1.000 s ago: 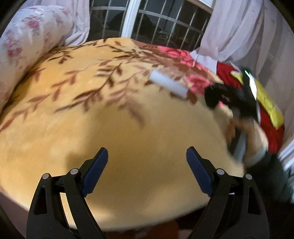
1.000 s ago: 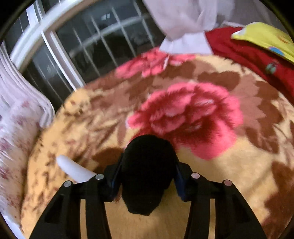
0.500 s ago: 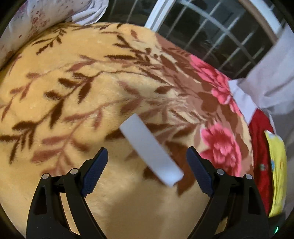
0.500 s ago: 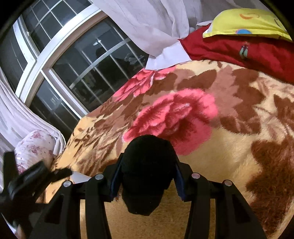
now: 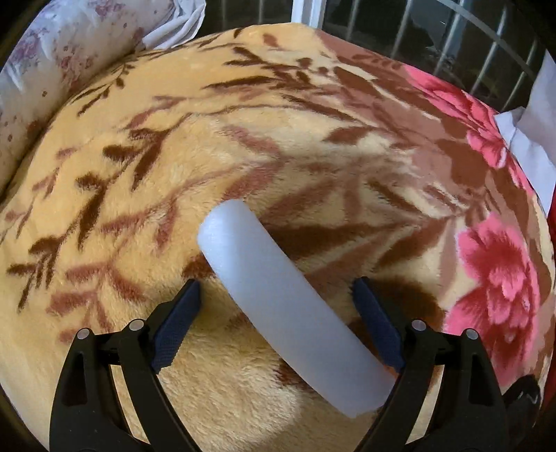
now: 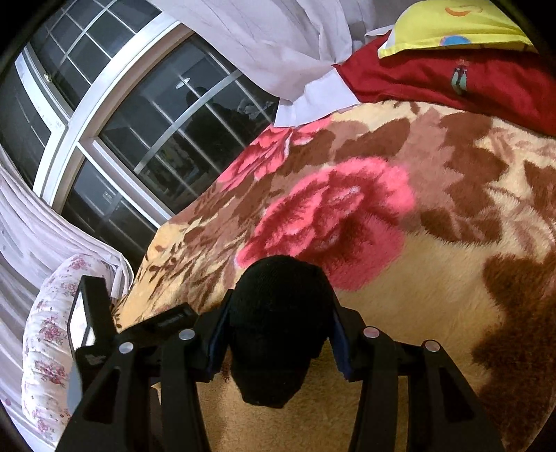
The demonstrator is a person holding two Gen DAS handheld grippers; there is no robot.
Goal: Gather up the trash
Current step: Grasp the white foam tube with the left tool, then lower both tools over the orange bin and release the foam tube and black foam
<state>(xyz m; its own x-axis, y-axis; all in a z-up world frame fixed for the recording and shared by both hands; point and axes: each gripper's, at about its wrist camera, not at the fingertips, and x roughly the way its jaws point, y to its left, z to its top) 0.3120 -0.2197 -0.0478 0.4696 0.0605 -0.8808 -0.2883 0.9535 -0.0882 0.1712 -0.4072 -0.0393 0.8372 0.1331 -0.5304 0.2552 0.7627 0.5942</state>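
Note:
A long white foam strip (image 5: pixel 278 299) lies slantwise on the flowered blanket (image 5: pixel 243 146). My left gripper (image 5: pixel 276 306) is open, with its fingers on either side of the strip's middle, close above it. My right gripper (image 6: pixel 278 323) is shut on a black knitted bundle (image 6: pixel 278 330) and holds it above the blanket (image 6: pixel 434 278). The left gripper's body (image 6: pixel 114 330) shows at the lower left of the right wrist view.
A flowered white pillow (image 5: pixel 62 55) lies at the bed's left end. A red cloth (image 6: pixel 451 80) and a yellow cushion (image 6: pixel 458 27) lie at the far right. A barred window (image 6: pixel 139 121) and white curtains (image 6: pixel 278 41) stand behind the bed.
My left gripper has moved forward over the blanket until the white strip lies between its open fingers. My right gripper has lifted and tilted a little with the black bundle still in it.

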